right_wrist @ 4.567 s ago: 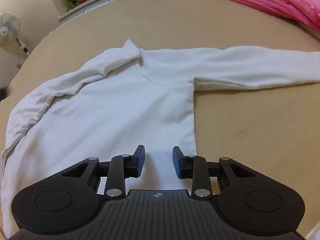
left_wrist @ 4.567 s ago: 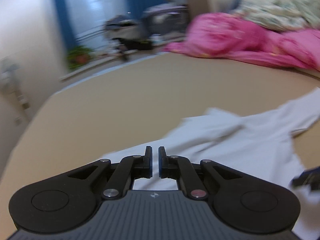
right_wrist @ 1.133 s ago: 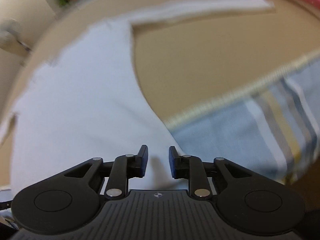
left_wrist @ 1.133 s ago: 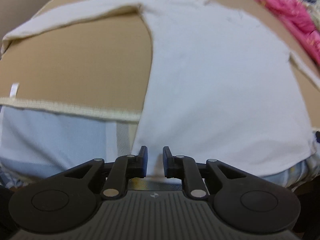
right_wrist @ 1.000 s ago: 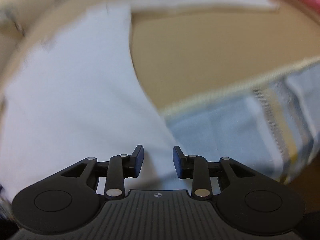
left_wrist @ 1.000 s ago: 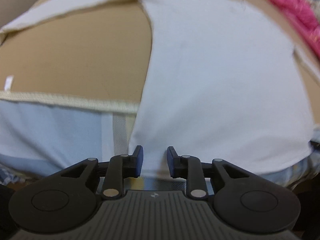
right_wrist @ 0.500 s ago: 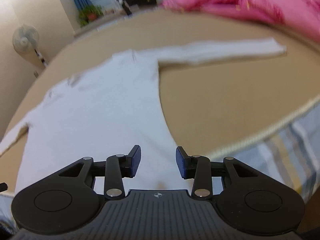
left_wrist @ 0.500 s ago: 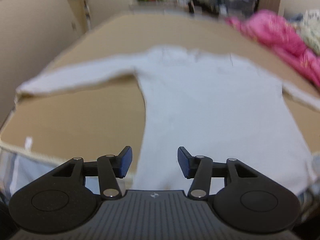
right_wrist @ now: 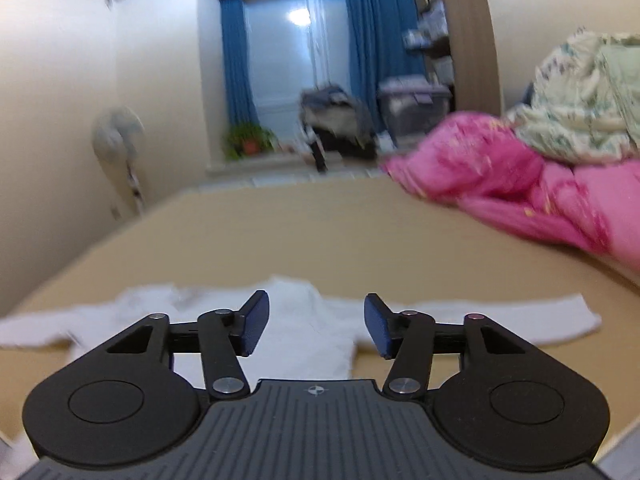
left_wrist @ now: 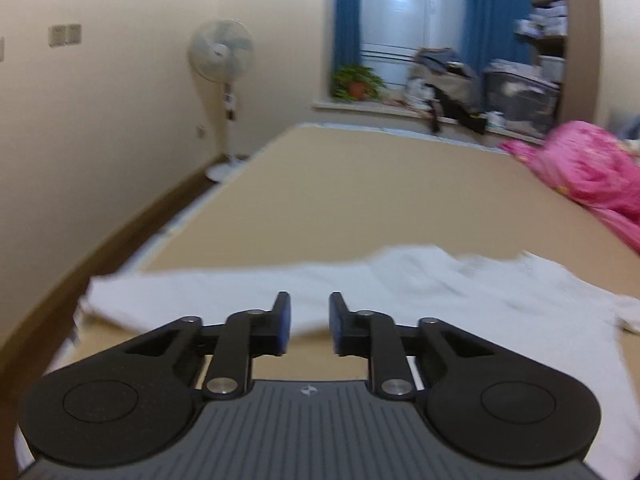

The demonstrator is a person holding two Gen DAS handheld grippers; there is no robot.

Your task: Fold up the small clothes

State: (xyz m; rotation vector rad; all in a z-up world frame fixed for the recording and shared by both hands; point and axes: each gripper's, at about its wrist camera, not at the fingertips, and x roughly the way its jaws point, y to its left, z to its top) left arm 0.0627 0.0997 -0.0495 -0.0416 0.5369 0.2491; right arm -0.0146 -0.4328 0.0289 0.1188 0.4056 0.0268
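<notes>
A white long-sleeved shirt lies spread flat on the tan bed surface, sleeves out to both sides. My left gripper hovers above the shirt's near left part. Its jaws are closing to a narrow gap with nothing between them. In the right wrist view the shirt lies below and ahead, its right sleeve stretched out flat. My right gripper hangs over the shirt's body. Its jaws are opening and stand wide apart, empty.
A pink quilt is heaped on the bed's far right, with floral bedding on top. A standing fan is by the left wall. The sill beyond the bed holds a plant and bags.
Both grippers have lifted off the shirt's hem and tipped up, so the room now shows. The left jaws widened, then narrowed; the right jaws spread wider.
</notes>
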